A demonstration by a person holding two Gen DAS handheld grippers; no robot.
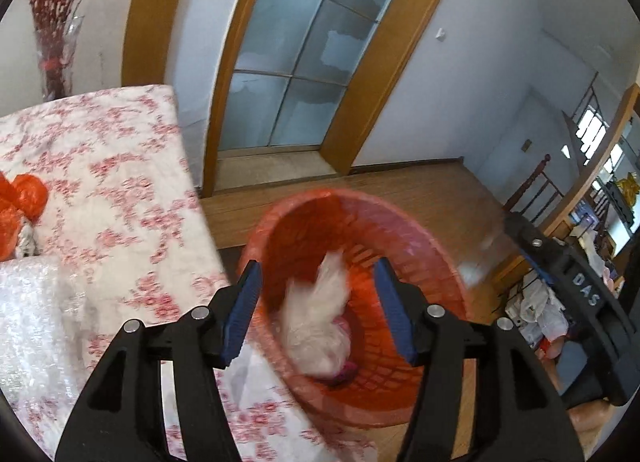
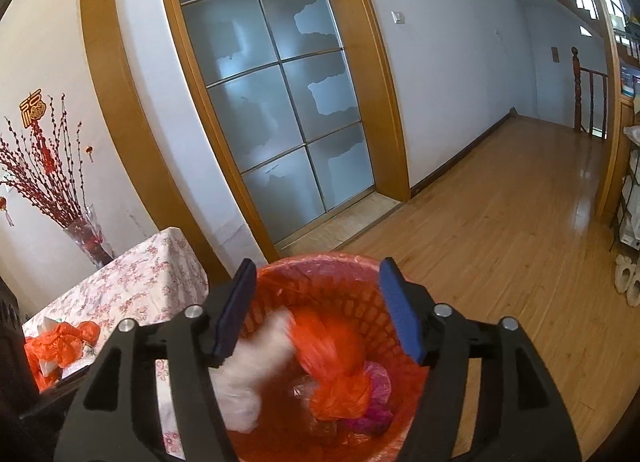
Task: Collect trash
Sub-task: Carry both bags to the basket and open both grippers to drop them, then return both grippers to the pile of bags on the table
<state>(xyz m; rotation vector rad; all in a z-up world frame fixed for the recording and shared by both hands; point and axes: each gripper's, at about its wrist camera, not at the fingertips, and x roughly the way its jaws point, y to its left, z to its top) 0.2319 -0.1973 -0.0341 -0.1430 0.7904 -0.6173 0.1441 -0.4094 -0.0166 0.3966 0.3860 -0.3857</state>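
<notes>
An orange-red mesh basket (image 1: 400,229) lined with an orange bag stands on the wood floor beside the table. My left gripper (image 1: 317,266) hangs open above it. A blurred white plastic bag (image 1: 320,318) lies below, free of its blue pads, over something pink (image 1: 344,376). In the right wrist view my right gripper (image 2: 318,264) is also open over the basket (image 2: 360,274). Under it are a knotted orange bag (image 2: 340,358), the blurred white bag (image 2: 256,366) and pink trash (image 2: 378,410); neither pad touches them.
The table with a floral cloth (image 1: 120,189) is at the left, carrying more orange bags (image 1: 24,201) and bubble wrap (image 1: 36,302). A vase of red branches (image 2: 86,234) stands behind it. A frosted glass door (image 2: 280,109) is ahead; bags and clutter (image 1: 536,314) lie at the right.
</notes>
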